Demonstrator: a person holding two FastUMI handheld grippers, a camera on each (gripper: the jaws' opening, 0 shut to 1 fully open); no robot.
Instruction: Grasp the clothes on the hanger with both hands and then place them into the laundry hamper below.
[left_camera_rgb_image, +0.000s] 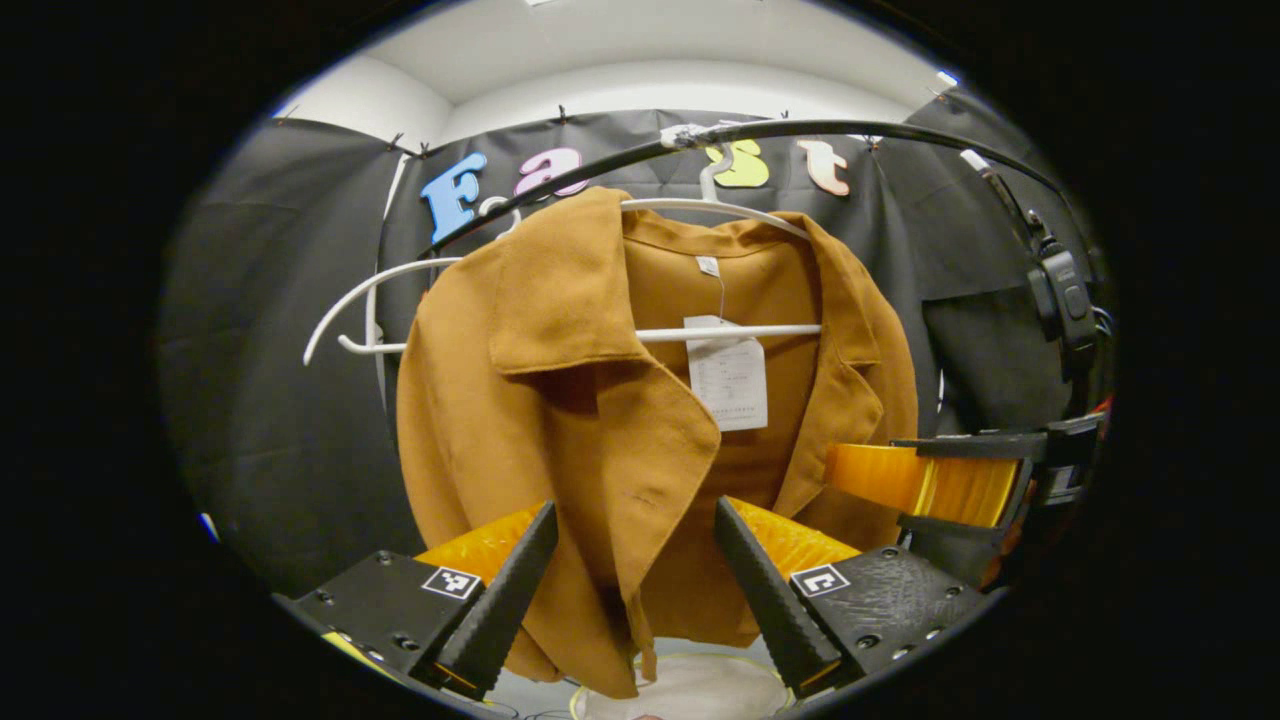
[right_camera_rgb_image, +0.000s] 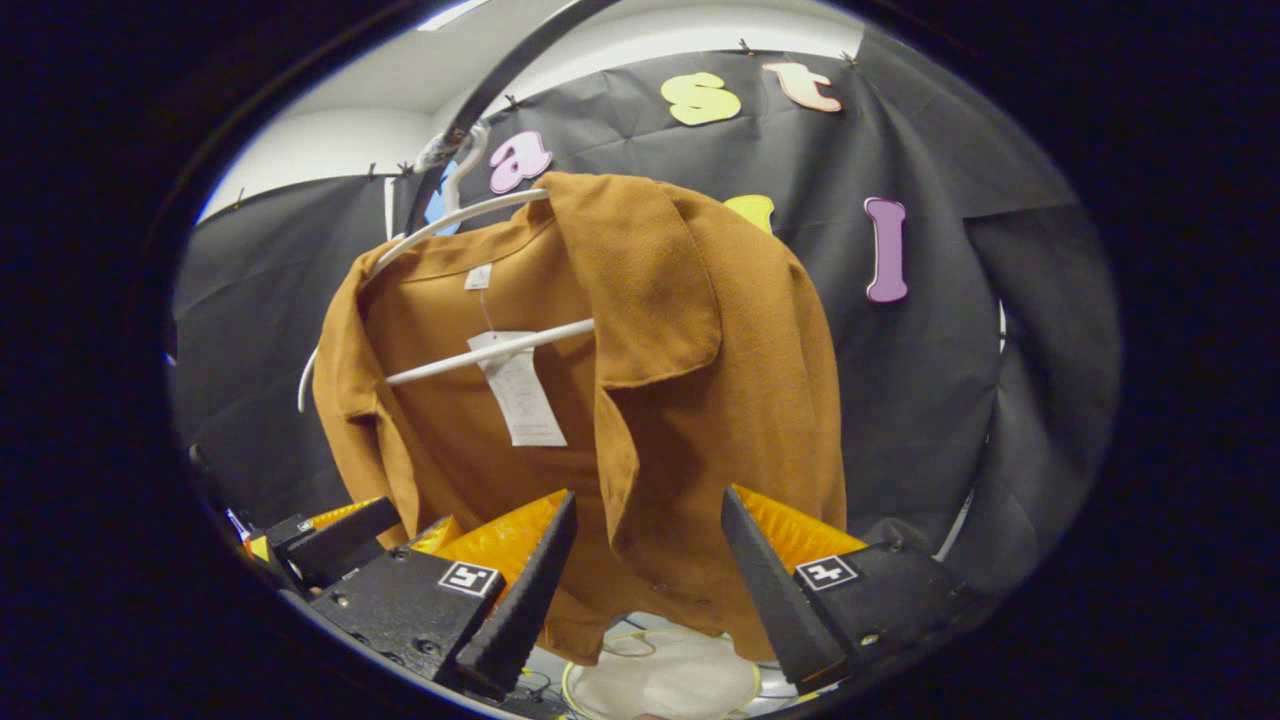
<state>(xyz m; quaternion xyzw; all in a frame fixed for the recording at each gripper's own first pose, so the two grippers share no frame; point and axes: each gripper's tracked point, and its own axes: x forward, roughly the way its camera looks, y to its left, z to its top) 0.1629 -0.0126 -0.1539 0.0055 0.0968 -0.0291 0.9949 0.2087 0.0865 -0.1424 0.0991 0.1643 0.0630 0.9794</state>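
A brown jacket (left_camera_rgb_image: 560, 400) hangs on a white hanger (left_camera_rgb_image: 740, 331) from a black rail (left_camera_rgb_image: 800, 128), with a paper tag (left_camera_rgb_image: 728, 375) at its collar. My left gripper (left_camera_rgb_image: 633, 508) is open, and the jacket's front flap hangs between its fingers. The right gripper (left_camera_rgb_image: 950, 490) shows at the jacket's right side. In the right gripper view the jacket (right_camera_rgb_image: 700, 400) drapes on the hanger (right_camera_rgb_image: 490, 352), and my right gripper (right_camera_rgb_image: 649, 495) is open with the other front panel between its fingers. The left gripper (right_camera_rgb_image: 330, 540) sits lower left. The white hamper (right_camera_rgb_image: 660, 680) lies below.
A second, bare white hanger (left_camera_rgb_image: 365, 300) hangs left of the jacket. A black device on a strap (left_camera_rgb_image: 1062, 295) hangs at the right of the rail. The hamper's rim (left_camera_rgb_image: 690, 690) shows under the jacket's hem. Black cloth walls close in behind.
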